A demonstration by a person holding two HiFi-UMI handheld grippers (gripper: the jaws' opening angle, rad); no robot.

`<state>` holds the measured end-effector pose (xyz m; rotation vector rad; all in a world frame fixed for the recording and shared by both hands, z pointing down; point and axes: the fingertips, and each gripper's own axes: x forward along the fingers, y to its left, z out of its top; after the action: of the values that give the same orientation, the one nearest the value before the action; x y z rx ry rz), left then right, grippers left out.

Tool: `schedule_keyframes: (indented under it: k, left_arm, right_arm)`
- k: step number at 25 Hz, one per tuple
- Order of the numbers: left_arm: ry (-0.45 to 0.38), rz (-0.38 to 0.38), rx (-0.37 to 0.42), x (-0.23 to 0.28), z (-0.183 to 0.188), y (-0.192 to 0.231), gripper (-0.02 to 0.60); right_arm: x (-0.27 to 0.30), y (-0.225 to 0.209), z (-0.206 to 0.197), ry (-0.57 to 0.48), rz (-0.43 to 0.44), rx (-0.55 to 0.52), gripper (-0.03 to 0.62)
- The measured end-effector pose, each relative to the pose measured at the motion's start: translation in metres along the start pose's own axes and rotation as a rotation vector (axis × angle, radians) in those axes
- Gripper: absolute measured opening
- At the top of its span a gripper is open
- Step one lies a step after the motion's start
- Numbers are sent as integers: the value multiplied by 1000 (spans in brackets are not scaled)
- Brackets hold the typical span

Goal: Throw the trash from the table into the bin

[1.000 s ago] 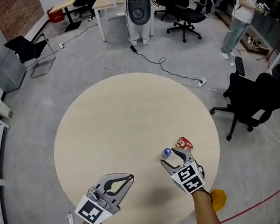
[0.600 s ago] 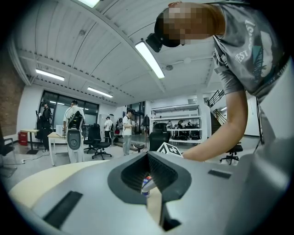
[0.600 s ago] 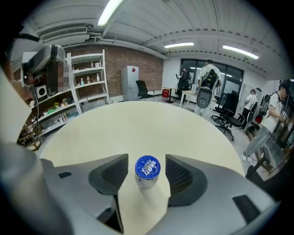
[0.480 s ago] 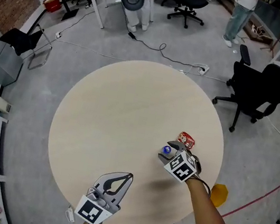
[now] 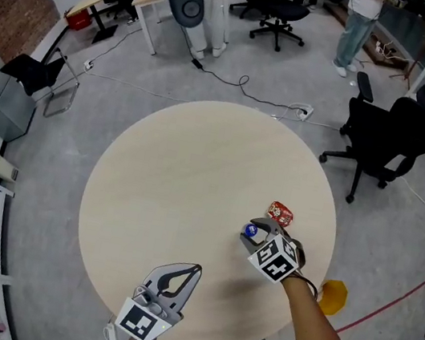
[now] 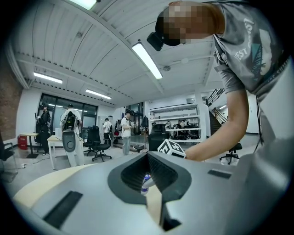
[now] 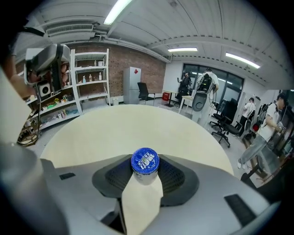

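Note:
A small white bottle with a blue cap [image 5: 251, 230] stands upright at the right of the round beige table [image 5: 197, 162]. A crumpled red wrapper [image 5: 280, 214] lies just behind it. My right gripper [image 5: 254, 232] points down at the table with its jaws on either side of the bottle [image 7: 145, 163]. The jaws are closing, and I see no firm press on it. My left gripper [image 5: 197, 268] hovers over the near table edge, shut and empty. In the left gripper view its tips [image 6: 148, 154] meet, and the bottle [image 6: 145, 181] shows far off through the gap behind them.
A yellow object [image 5: 332, 296] sits on the floor beside the table's right edge. A black office chair [image 5: 390, 131] stands at the far right. Cables [image 5: 243, 89] trail over the floor behind the table. People and more chairs are at the back.
My right gripper has sunk toward the table and drawn in around the blue-capped bottle, its jaws narrower than before. The left gripper has barely moved.

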<state>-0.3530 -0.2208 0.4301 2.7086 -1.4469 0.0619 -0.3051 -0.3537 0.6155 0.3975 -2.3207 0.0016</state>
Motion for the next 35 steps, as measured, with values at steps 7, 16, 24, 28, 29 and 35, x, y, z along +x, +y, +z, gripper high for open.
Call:
schedule_keyframes:
  k: [7,16,24,28,29,35]
  left_arm:
    - [-50,-17,59,-28,44,-18,40]
    - [-154,-40,179,-81,131,-45,41]
    - [-280,-67,284,-136,201,-74,40]
    - [-332,-88,325,-164,227,-94,40]
    - [-344,-95,334,-170,232,-99,40]
    - [-399,-152,365,-203,250,-131,40]
  right_arm:
    - [-76,29,71,-120,-70,-48,178]
    - [-207,93,171,-274,-155,-119,176]
    - [-308,165,236,-387,-230,-208,178]
    - [-352,202,254,-435,-290,-251,177]
    - [-362,210,257,-445,-305,-257,178]
    - [-405,262,263,-472,-365,-278,176]
